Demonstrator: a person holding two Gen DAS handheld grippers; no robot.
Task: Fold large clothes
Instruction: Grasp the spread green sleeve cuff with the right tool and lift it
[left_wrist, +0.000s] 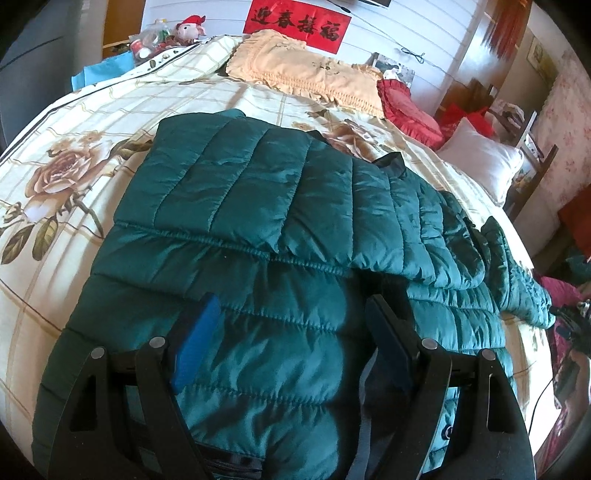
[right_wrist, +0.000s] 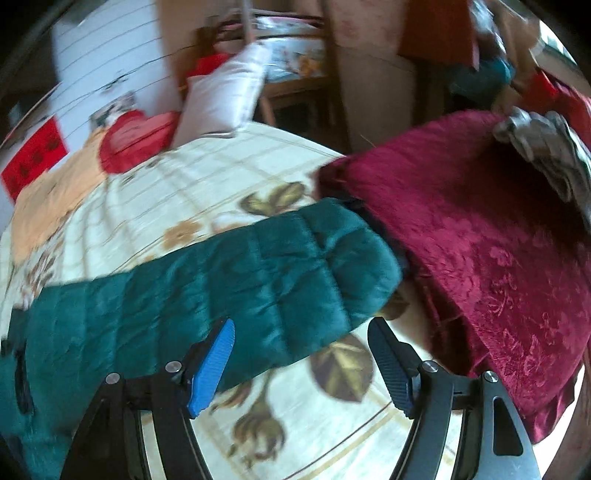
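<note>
A dark teal quilted puffer jacket (left_wrist: 258, 229) lies on the floral bedspread (left_wrist: 66, 177), one sleeve folded across its body. My left gripper (left_wrist: 291, 332) hovers open just over the jacket's lower part, fingers apart with nothing between them. In the right wrist view the other sleeve (right_wrist: 258, 269) stretches to the right across the bed, its cuff next to a dark red quilt (right_wrist: 480, 251). My right gripper (right_wrist: 301, 354) is open and empty just above the sleeve's near edge. That view is motion-blurred.
Pillows sit at the head of the bed: a peach one (left_wrist: 306, 74), a red one (left_wrist: 410, 110) and a white one (left_wrist: 480, 162). The white headboard wall bears a red banner (left_wrist: 295, 22). A wooden chair (right_wrist: 288, 74) stands beyond the bed's right edge.
</note>
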